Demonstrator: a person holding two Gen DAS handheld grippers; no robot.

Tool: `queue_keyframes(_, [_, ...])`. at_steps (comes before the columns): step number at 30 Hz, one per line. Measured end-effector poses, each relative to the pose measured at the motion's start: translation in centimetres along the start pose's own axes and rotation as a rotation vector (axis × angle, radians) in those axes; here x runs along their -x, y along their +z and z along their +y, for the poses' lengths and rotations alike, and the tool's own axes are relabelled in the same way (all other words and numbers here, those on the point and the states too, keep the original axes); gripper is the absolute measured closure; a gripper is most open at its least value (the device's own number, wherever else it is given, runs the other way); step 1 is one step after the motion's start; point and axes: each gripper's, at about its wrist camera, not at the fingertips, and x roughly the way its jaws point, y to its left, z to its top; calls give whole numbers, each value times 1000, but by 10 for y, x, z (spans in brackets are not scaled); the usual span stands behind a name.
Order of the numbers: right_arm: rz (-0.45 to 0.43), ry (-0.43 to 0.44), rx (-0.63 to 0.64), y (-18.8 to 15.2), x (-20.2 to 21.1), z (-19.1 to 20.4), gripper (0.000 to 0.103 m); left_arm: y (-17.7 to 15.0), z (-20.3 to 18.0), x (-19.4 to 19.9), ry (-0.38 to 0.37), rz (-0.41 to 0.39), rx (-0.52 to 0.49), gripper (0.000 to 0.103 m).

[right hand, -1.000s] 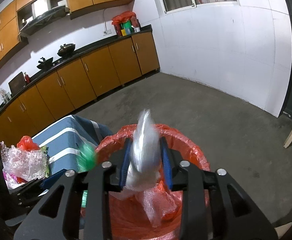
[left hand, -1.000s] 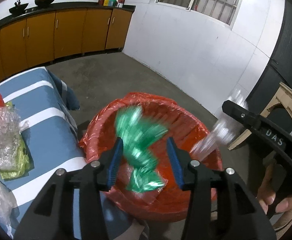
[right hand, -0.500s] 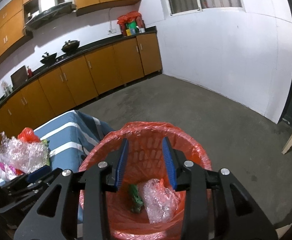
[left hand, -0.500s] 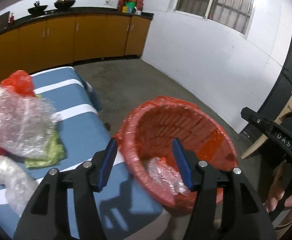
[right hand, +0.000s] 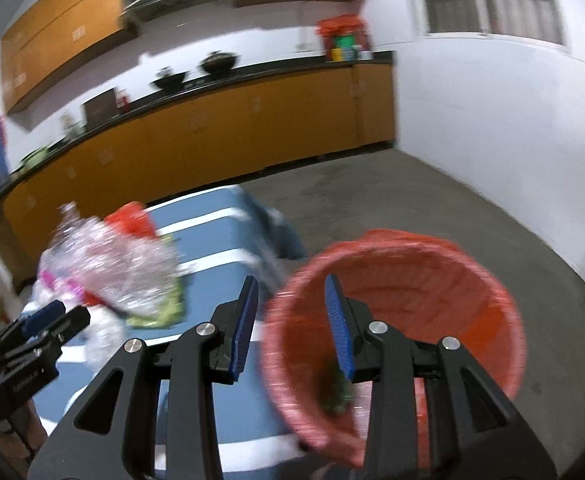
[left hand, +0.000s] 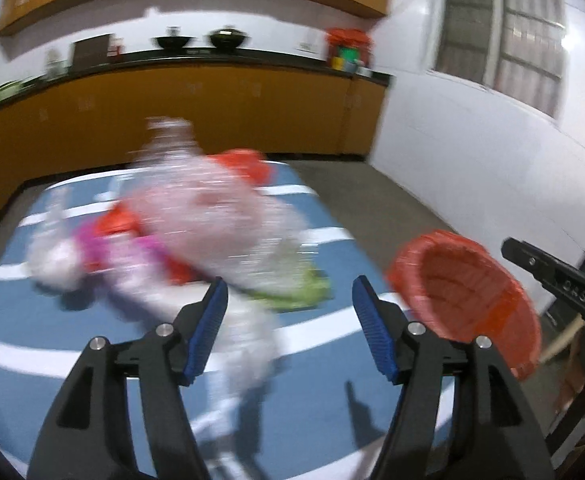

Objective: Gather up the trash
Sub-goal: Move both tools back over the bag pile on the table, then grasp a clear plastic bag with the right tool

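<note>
Both views are motion-blurred, so fine detail of the trash is poor.

Nearest: left gripper (left hand: 290,322), jaws opening and already spread wide, nothing between the blue pads. It points down at the blue striped table (left hand: 324,396), with the near edge of the trash pile just beyond its left pad. Right gripper (right hand: 292,326) has its jaws parted by a narrow gap, empty; through that gap only the table edge and the basket rim show. It hangs over the left rim of the red basket (right hand: 492,300).

Basket: sits just off the right end of the table, lined with a red bag. Inside, low down, a green wrapper (right hand: 336,392) lies on the bottom; anything else in there is hidden behind the right gripper's finger.

Farther, on the table: trash pile (left hand: 212,216), a big clump of clear crinkled plastic on top, pink, red and white pieces at its left, a yellow-green scrap (left hand: 296,294) at its near right edge. In the right wrist view the same pile lies left of the basket.

Far: orange cabinets and a dark counter along the back wall.

Judged step: both tools empty, left one lined up for the next pick from the pile. Next move calls for advancing the left gripper until one piece lies between the pads, then closing; clear film is light and crushable, so a deep bite is wanted. Risk: dragging neighbouring pieces off the table.
</note>
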Motion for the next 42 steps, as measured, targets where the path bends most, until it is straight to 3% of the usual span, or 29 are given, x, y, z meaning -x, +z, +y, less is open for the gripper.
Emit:
queue_keyframes(7, [48, 191, 130, -7, -31, 90, 67, -8, 77, 40, 199, -64, 109, 34])
queue_keyframes(15, [133, 314, 246, -26, -67, 163, 67, -18, 131, 67, 292, -82, 192, 33])
queue_keyframes(21, [202, 296, 310, -40, -92, 188, 66, -29, 156, 70, 313, -70, 238, 33])
queue_keyframes(25, [206, 274, 328, -43, -97, 192, 50, -35, 166, 70, 312, -59, 260, 33])
queue_keyframes(40, [215, 125, 468, -48, -113, 209, 50, -41, 168, 59, 291, -26, 292, 33])
queue_keyframes(42, [214, 119, 475, -48, -113, 210, 55, -40, 165, 59, 290, -26, 288, 33])
